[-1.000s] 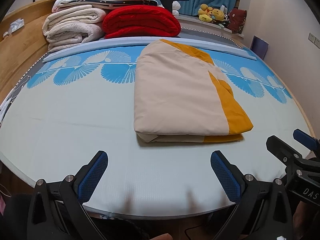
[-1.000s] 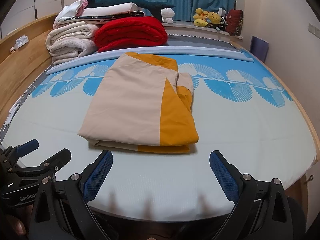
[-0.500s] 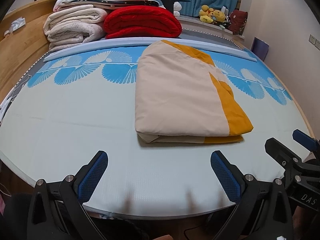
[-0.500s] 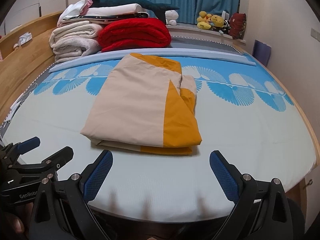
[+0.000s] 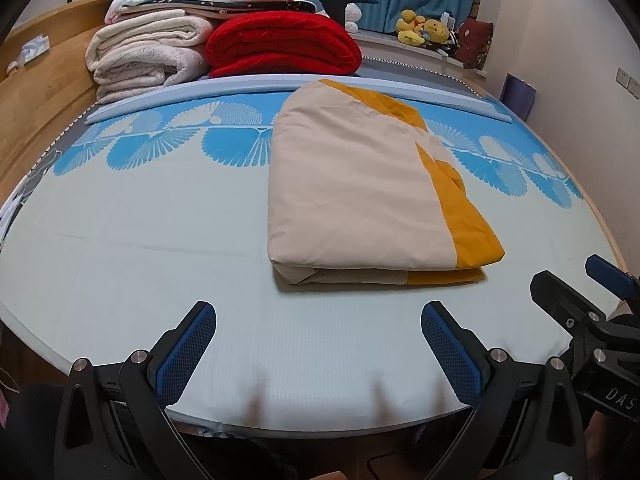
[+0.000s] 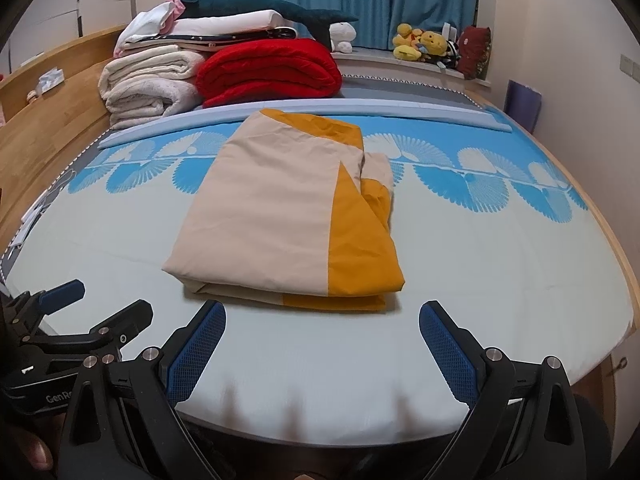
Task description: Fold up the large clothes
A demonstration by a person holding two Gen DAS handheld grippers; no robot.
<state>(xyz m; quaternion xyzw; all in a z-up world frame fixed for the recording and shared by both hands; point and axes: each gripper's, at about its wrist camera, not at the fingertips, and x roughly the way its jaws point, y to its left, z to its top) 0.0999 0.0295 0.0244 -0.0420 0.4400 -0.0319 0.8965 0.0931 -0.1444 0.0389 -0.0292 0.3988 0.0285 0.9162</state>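
Observation:
A large beige and mustard-yellow cloth [image 5: 360,184] lies folded into a thick rectangle on the bed mat [image 5: 160,248]; it also shows in the right wrist view [image 6: 280,216]. My left gripper [image 5: 318,320] is open and empty, hovering over the near edge of the mat, short of the cloth's near fold. My right gripper [image 6: 322,316] is open and empty, just in front of the cloth's near edge. Each gripper shows at the side of the other's view: the right one [image 5: 580,300], the left one [image 6: 80,312].
Folded cream blankets [image 5: 148,56] and a red blanket [image 5: 280,44] are stacked at the far end of the bed. A wooden headboard [image 5: 36,92] runs along the left. Plush toys [image 5: 424,32] sit on the window ledge. A wall [image 5: 580,80] stands on the right.
Both grippers have moved slightly forward toward the folded cloth, which now looks a little nearer. The cloth has not moved and both grippers stay open.

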